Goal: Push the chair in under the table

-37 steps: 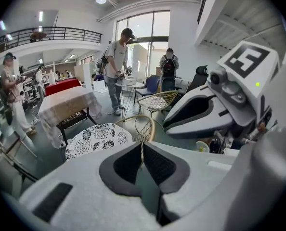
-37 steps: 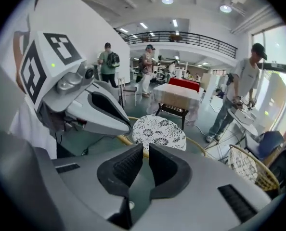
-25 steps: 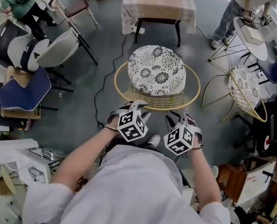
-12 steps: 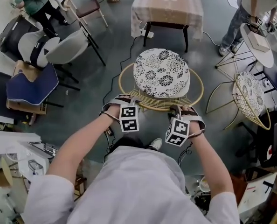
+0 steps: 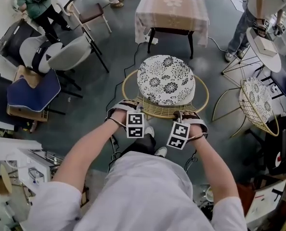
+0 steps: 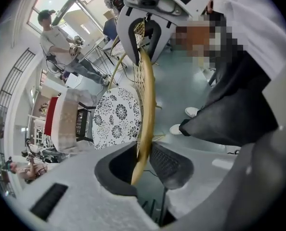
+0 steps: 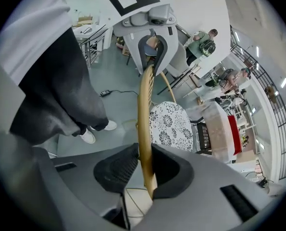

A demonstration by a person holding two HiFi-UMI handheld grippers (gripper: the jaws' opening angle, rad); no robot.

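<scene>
**Clamp both sides, then push straight**

The left gripper (image 6: pixel 142 153) and the right gripper (image 7: pixel 144 162) are each closing their jaws onto the back rim (image 6: pixel 147 90) of the gold wire chair (image 5: pixel 165 80). It stands just short of the cloth-covered table (image 5: pixel 172 6). Likely best: squeeze evenly, then push both hands level together, so it doesn't swivel.

We saw that the chair (image 5: pixel 157 110) had a frame of smooth, glossy, gold-toned metal, thin wire at the back. Its cushion (image 5: pixel 165 79) was matt printed cloth. Matt woven cloth covered the desk (image 5: pixel 172 6). The floor (image 5: pixel 109 47) looked smooth, faintly shiny.
</scene>
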